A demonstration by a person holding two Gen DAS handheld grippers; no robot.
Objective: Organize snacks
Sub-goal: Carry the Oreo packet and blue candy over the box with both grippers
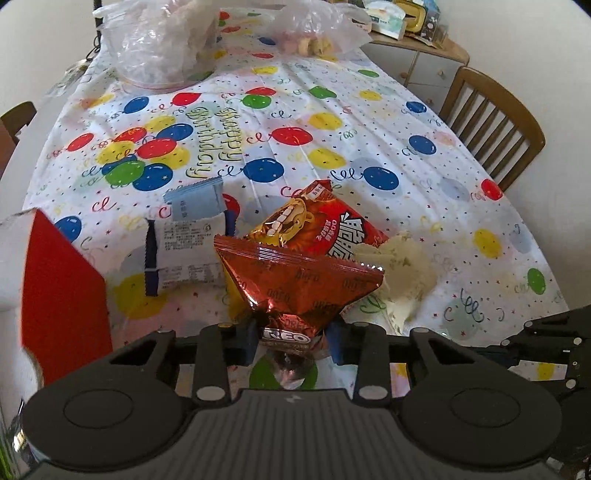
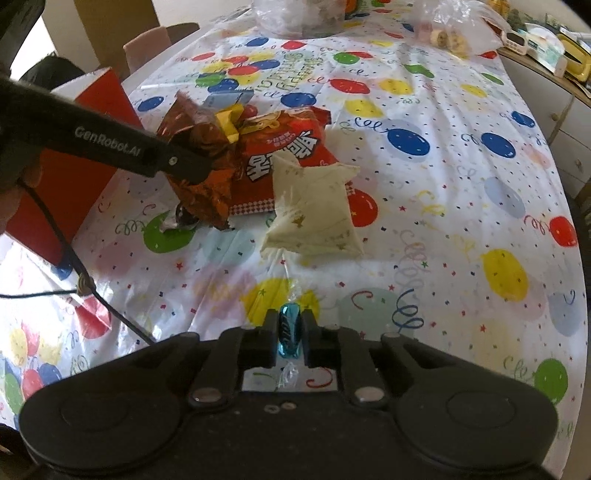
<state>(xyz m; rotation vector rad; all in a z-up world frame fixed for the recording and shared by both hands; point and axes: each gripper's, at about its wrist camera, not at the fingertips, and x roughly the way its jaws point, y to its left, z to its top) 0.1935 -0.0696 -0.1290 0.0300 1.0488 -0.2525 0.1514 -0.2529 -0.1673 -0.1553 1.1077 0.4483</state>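
Now | Oreo packet (image 1: 299, 284): shiny red-brown foil, crinkled | upright

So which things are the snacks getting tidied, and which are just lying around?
For the job:
- Oreo packet, in the left gripper
- blue candy, in the right gripper
- red snack bag
- cream packet
- white packet
- red box

Just lying about:
- wooden chair
- clear plastic bags
- sideboard clutter
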